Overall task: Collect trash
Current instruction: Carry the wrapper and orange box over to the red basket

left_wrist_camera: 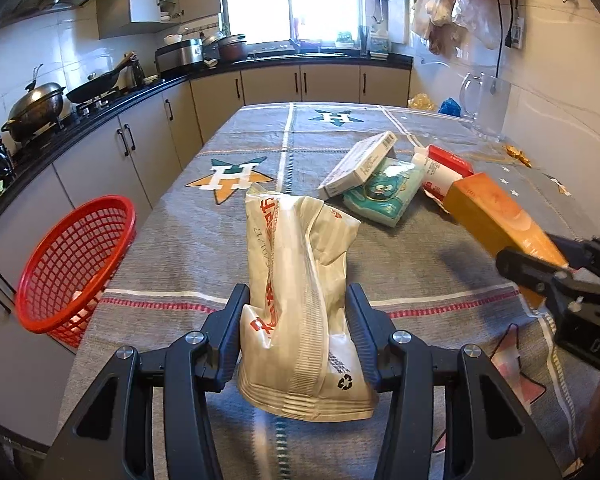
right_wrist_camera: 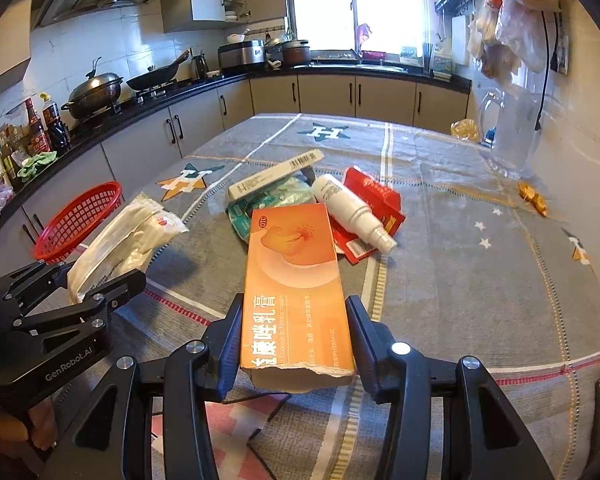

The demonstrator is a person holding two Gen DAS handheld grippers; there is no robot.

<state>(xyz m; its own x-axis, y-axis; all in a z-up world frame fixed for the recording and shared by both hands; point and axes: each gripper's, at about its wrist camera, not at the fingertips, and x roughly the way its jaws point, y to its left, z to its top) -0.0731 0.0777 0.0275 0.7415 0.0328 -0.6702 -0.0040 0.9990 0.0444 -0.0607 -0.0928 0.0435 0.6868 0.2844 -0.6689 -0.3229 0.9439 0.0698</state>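
A kitchen with beige cabinets and a black worktop runs along the left and far walls, and a bench (left_wrist_camera: 204, 240) covered by a grey cloth with star patches fills the middle. The left claw (left_wrist_camera: 296, 300) is closed on a crumpled cream snack bag (left_wrist_camera: 300, 300), holding it by its lower end above the cloth, both fingers pressed against its sides. The right claw (right_wrist_camera: 296, 312) grips an orange medicine box (right_wrist_camera: 296, 280) near its torn end, the box pointing away over the bench and raised off it. In the left wrist view the same box (left_wrist_camera: 496, 216) juts in from the right, clamped in the right claw (left_wrist_camera: 540, 272).

A small heap lies beyond both claws, near the bench's middle: a flat white carton (left_wrist_camera: 356, 164) leans on a teal tissue pack (left_wrist_camera: 384, 192), and just beside them a white bottle (right_wrist_camera: 352, 212) rests across a red packet (right_wrist_camera: 376, 200). A red mesh basket (left_wrist_camera: 76, 264) sits tilted at the bench's left edge, well apart from the heap. A clear jug (left_wrist_camera: 484, 104) stands at the far right by the tiled wall.
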